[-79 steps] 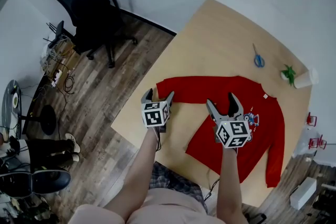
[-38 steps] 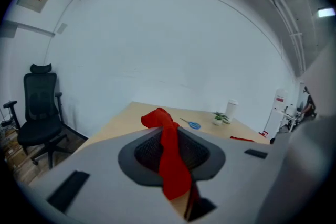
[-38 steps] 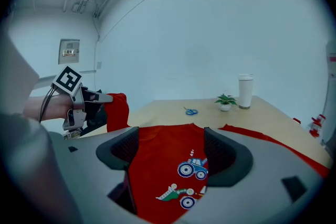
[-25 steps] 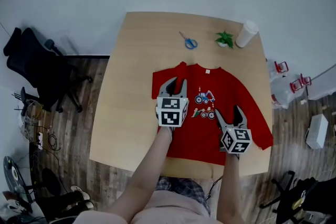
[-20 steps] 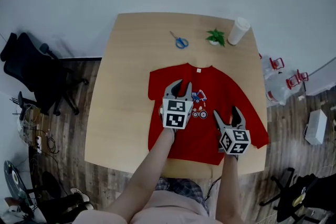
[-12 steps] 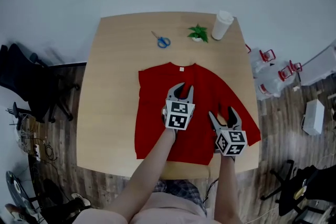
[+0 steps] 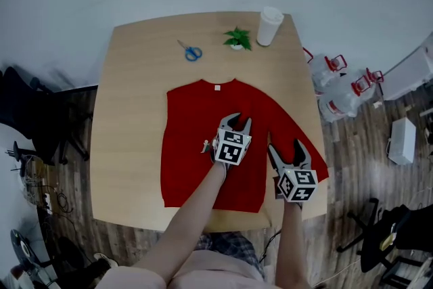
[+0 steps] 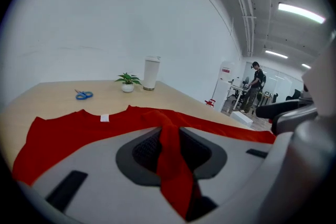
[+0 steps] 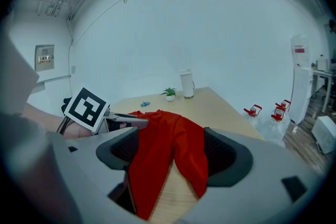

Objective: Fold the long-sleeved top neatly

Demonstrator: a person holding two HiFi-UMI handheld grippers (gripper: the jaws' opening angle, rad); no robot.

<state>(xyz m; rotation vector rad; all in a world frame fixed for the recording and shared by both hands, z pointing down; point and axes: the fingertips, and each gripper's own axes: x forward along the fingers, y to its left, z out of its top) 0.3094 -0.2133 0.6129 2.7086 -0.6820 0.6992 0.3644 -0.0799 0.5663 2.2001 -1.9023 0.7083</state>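
Moved: your left gripper (image 7: 237, 120), from the long-sleeved top's (image 7: 193, 132) 9 o'clock edge towards centre. Top: flat, mid-tabletop (image 7: 135, 78). Left gripper: opening, red fabric still pinched. Right gripper (image 7: 285, 147), 4 o'clock: jaws wide, sleeve (image 7: 289, 126) between.

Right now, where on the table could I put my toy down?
The wide bare strip of table left of the red top is free, and a smaller patch between the top and the cup. The far edge is crowded with scissors, plant and cup.
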